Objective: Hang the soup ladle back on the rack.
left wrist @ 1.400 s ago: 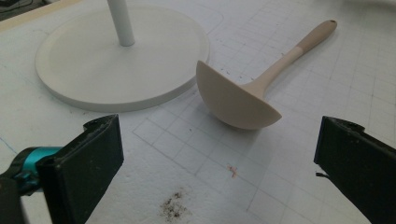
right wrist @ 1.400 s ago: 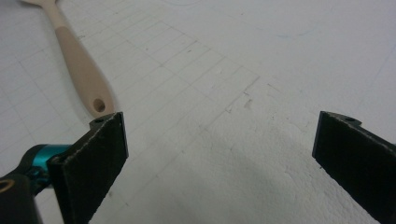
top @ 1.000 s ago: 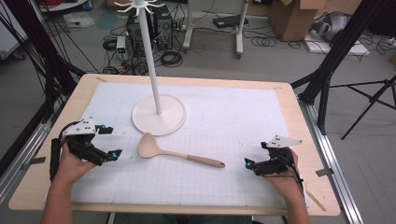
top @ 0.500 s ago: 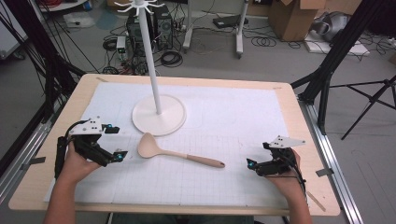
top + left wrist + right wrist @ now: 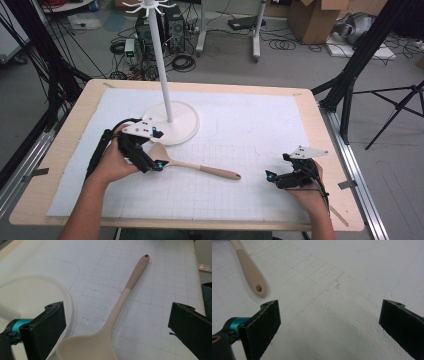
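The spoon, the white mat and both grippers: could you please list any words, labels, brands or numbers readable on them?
None can be read.
Spoon: plain, no marking.
White mat: a printed grid, no numbers or words.
Left gripper and right gripper: no legible label.
Cardboard box on the floor: too small to tell.

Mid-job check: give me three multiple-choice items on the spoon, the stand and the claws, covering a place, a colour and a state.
1. The spoon bowl lies
A. at the left claw
B. at the right claw
C. on the stand base

2. The spoon handle end is
A. blue
B. tan
C. black

3. The left claw is
A. shut on the spoon
B. open
C. shut on nothing

Answers: 1 A, the bowl sits between its jaws in the left gripper view. 2 B, tan with a hole. 3 B, jaws stand wide apart.
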A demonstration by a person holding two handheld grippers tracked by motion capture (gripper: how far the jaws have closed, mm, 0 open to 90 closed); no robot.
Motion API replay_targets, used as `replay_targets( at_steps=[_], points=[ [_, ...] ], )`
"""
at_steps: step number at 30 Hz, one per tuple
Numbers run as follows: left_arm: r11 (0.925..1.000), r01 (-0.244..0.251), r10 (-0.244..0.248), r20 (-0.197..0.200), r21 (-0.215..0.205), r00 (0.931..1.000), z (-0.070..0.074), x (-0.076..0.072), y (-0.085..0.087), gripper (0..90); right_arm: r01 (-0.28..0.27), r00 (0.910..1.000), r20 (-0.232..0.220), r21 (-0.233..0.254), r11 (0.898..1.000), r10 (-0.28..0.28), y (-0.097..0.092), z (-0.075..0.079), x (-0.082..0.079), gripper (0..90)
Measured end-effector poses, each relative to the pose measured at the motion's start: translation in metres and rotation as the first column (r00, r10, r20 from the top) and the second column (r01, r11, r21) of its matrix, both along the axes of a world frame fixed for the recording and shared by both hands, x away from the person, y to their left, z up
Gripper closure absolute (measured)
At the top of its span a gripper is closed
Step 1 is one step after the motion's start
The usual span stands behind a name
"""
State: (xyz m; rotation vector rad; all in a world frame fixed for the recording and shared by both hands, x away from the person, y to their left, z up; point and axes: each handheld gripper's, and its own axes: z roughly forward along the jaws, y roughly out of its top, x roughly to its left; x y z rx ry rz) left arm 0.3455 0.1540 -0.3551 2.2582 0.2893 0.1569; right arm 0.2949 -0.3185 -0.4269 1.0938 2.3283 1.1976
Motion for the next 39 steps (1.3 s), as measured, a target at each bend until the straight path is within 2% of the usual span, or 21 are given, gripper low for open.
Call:
replay_targets(
  at_steps=[5, 9, 12, 15, 20, 26, 28, 30, 32, 37, 39],
  points=[
    [0.9972, 0.048, -0.047, -0.015, 0.057, 0.9988, -0.007, 0.005, -0.033, 1.7, -0.005, 1.0000, -0.003, 0.004, 1.000, 0.005, 0.000, 0.000, 0.000, 2.8],
    [0.9893, 0.100, -0.097, -0.034, 0.107, 0.9947, -0.014, 0.007, -0.056, 1.7, -0.005, 1.0000, 0.002, 0.007, 1.000, 0.005, 0.000, 0.000, 0.001, 2.8],
    [0.9860, 0.120, -0.114, -0.054, 0.116, 0.9920, -0.021, 0.008, -0.071, 1.7, -0.006, 1.0000, 0.002, 0.011, 1.000, 0.006, -0.001, 0.000, 0.000, 2.8],
    [0.9808, 0.128, -0.119, -0.069, 0.147, 0.9905, -0.028, 0.011, -0.082, 3.9, -0.005, 1.0000, -0.002, 0.012, 1.000, 0.005, -0.001, 0.000, 0.000, 2.8],
    [0.9730, 0.158, -0.143, -0.099, 0.168, 0.9848, -0.037, 0.013, -0.095, 8.9, -0.007, 1.0000, -0.002, 0.007, 1.000, 0.007, 0.001, -0.001, 0.001, 2.9],
    [0.9581, 0.173, -0.149, -0.118, 0.228, 0.9817, -0.049, 0.016, -0.110, 13.4, -0.008, 0.9999, -0.012, 0.001, 1.000, 0.008, 0.003, -0.004, 0.002, 2.9],
    [0.9509, 0.180, -0.153, -0.123, 0.251, 0.9804, -0.053, 0.017, -0.113, 18.7, -0.010, 0.9999, -0.013, 0.000, 1.000, 0.010, 0.003, -0.004, 0.002, 2.9],
    [0.9498, 0.180, -0.152, -0.124, 0.256, 0.9805, -0.055, 0.018, -0.115, 22.2, -0.010, 0.9999, -0.010, 0.002, 1.000, 0.010, 0.002, -0.004, 0.002, 2.9],
    [0.9437, 0.190, -0.160, -0.129, 0.271, 0.9787, -0.056, 0.019, -0.115, 27.3, -0.006, 0.9999, -0.008, 0.001, 1.000, 0.006, 0.002, -0.003, 0.002, 2.9],
    [0.9396, 0.194, -0.158, -0.147, 0.282, 0.9765, -0.059, 0.020, -0.115, 38.9, -0.009, 0.9999, -0.012, -0.004, 1.000, 0.009, 0.002, -0.005, 0.003, 2.9],
    [0.9348, 0.201, -0.160, -0.156, 0.293, 0.9747, -0.060, 0.021, -0.116, 42.2, -0.009, 0.9999, -0.011, -0.004, 1.000, 0.009, 0.002, -0.005, 0.003, 2.9]
  ],
)
